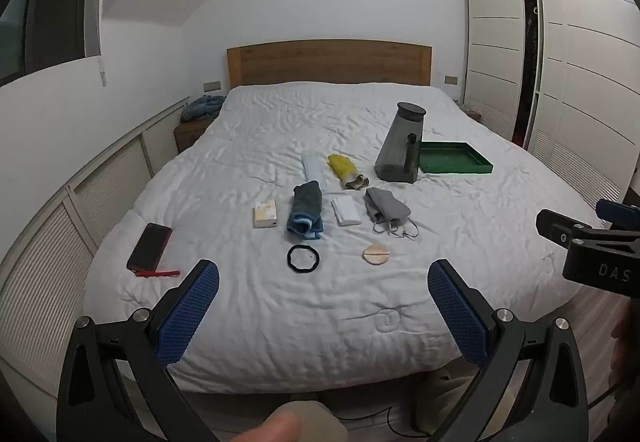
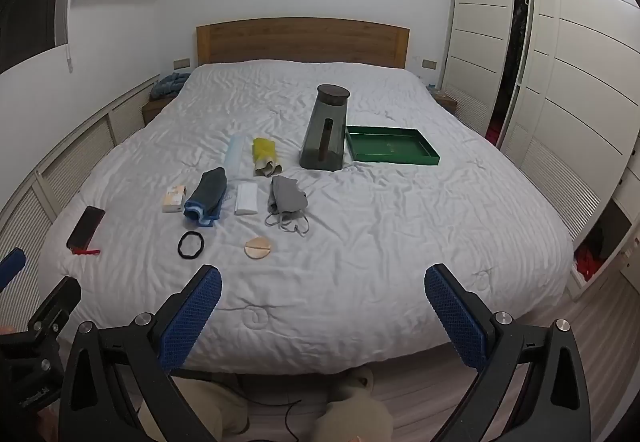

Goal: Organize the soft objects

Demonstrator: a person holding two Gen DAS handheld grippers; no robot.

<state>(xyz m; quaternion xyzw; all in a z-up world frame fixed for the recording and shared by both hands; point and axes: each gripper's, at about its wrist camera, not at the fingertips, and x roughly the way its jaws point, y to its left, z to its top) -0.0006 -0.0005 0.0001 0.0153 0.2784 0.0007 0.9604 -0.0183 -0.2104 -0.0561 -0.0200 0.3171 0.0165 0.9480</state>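
Left wrist view: the left tool hangs over the near edge of the bed, its blue pads spread wide and holding nothing. The right tool is in the same state, released and empty, level with the near edge and a little to the right. No item sits in the green tray, which lies far right beside a tall grey container; the task therefore appears not yet begun, and every soft object remains to be sorted. The soft objects lie in a loose cluster at the middle of the bed, well apart from both tools: a rolled grey-and-blue towel, a crumpled grey mask with dangling ear loops, a yellow cloth bundle, a pale blue roll, a folded white pad, a black hair tie and a round beige puff. A small box lies just left of the towel. A phone with a red strap rests at the near left.
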